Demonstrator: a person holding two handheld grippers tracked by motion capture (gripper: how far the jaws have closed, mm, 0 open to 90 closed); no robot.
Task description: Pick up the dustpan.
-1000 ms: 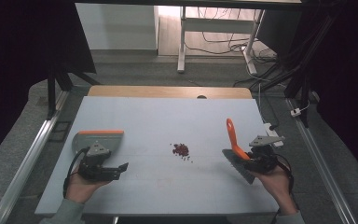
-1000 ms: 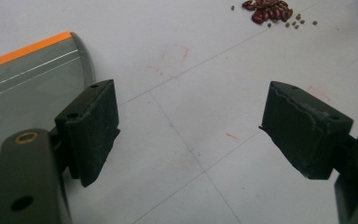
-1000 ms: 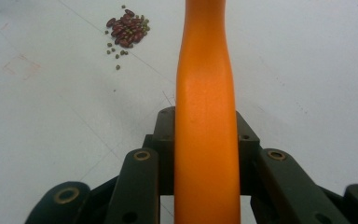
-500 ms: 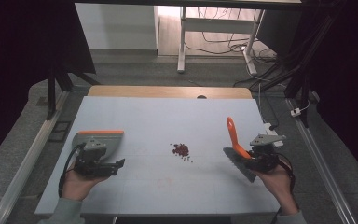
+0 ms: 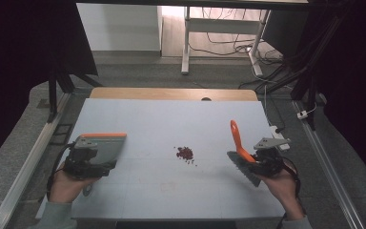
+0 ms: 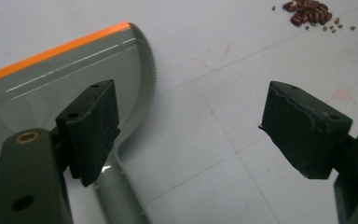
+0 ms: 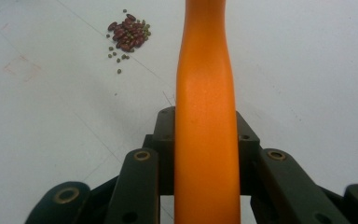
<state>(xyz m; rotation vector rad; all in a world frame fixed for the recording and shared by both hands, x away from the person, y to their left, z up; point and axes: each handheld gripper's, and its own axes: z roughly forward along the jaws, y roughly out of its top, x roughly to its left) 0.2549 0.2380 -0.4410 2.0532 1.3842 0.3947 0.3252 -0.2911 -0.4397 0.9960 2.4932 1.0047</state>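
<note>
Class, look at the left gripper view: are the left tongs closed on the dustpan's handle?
No: the left tongs stand wide open, with the grey dustpan and its handle lying on the table under one jaw, not clamped.

The table [image 5: 171, 119] has a smooth, matt pale top with faint scuffs, and a strip that looks like wood along its far edge. The dustpan [image 6: 51, 84] looks like smooth grey plastic with a slight sheen and an orange lip, and the brush [image 7: 206, 107] has a glossy orange plastic handle with dark bristles in the high view. The jaws of both grippers are matt black with a rough, worn face, and the beans [image 7: 128, 35] look smooth and dark red.
</note>
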